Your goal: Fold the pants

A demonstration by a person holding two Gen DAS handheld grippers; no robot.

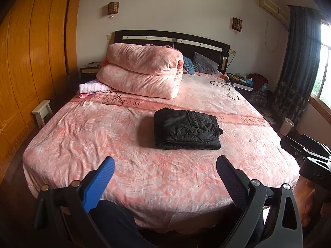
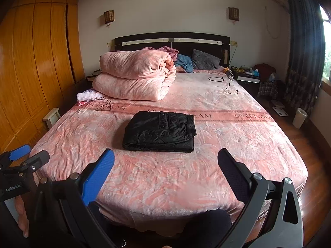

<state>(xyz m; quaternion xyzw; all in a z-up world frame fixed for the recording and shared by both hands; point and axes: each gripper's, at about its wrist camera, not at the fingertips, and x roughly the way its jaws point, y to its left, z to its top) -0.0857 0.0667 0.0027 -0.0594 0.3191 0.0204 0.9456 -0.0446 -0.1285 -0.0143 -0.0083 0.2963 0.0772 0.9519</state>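
Black pants (image 1: 187, 129) lie folded mid-bed (image 1: 82, 136), long side across my view, ahead of both grippers; left gripper (image 1: 165, 177) and right gripper (image 2: 165, 173) hang back over the foot edge, jaws apart and empty, neither clearly nearer

Pink-covered bed (image 1: 86, 136), dark headboard (image 1: 171, 39); wooden wardrobe (image 1: 31, 62), curtained window (image 1: 322, 66)

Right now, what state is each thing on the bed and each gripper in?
Black quilted pants: folded into a compact rectangle, flat on the bed.
Pink quilt: folded, stacked near the headboard.
Black cable: loose on the bedspread.
Left gripper: open, empty.
Right gripper: open, empty.
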